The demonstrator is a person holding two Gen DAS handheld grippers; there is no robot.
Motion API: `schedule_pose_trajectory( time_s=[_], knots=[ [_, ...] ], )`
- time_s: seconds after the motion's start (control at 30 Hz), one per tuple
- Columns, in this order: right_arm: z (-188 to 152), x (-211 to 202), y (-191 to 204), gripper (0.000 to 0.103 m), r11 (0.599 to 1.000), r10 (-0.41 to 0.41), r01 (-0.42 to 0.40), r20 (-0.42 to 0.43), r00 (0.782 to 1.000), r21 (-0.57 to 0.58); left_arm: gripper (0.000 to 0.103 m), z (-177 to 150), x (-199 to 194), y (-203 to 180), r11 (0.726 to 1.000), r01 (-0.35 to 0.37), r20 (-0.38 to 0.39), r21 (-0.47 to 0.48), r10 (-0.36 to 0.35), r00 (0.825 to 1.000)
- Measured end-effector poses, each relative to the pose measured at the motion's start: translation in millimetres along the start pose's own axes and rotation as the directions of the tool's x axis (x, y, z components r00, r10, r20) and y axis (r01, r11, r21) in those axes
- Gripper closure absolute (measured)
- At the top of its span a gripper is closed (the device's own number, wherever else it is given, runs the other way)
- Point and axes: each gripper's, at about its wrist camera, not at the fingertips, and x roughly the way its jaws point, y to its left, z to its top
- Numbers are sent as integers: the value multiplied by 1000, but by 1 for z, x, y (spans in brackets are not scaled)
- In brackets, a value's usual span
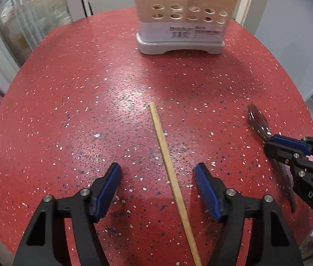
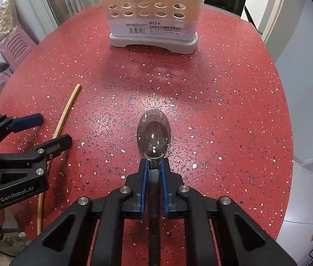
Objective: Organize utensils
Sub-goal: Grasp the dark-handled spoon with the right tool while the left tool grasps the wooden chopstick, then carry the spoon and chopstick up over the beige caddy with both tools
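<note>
The right gripper (image 2: 154,166) has its fingers clamped on the spoon (image 2: 153,136), bowl pointing at the holder (image 2: 154,15) across the desk (image 2: 223,102). The left gripper (image 1: 156,177) straddles the chopstick (image 1: 167,155), fingers apart, lengthwise toward the holder.

The desk (image 2: 223,102) was glossy speckled red; the spoon (image 2: 153,136) polished metal; the chopstick (image 1: 169,164) matt wood.
</note>
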Motion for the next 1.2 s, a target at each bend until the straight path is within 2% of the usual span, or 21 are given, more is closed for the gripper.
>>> schedule_pose_trajectory(
  time_s=[0.1,0.13,0.17,0.2,0.4,0.57,0.9,1.2],
  knots=[
    [-1,-1,-4,91,1000,29,-29,5,1000,7,28,2,-3,-7,999,21,-19,32,-21,1000],
    [-2,-1,-7,91,999,49,-49,6,999,17,38,2,-4,-9,999,29,-20,42,-28,999],
    [-3,-2,-10,91,997,67,-67,7,998,29,56,2,-6,-12,998,34,-17,55,-33,999],
    [-4,-3,-13,91,996,81,-81,8,997,39,68,3,-7,-15,997,34,-17,66,-33,999],
    [-8,-12,-25,91,984,155,-159,52,987,81,71,-6,-14,-7,993,121,36,-5,-121,992],
    [-7,-24,-35,91,967,223,-233,104,969,102,71,-14,-39,8,983,176,144,-59,-166,976],
    [-2,-47,-42,91,956,252,-274,183,950,102,71,-7,-61,25,975,191,227,-116,-161,961],
    [25,-73,-51,91,951,258,-293,267,929,101,71,21,-104,38,962,228,366,-149,-161,917]
  ],
)
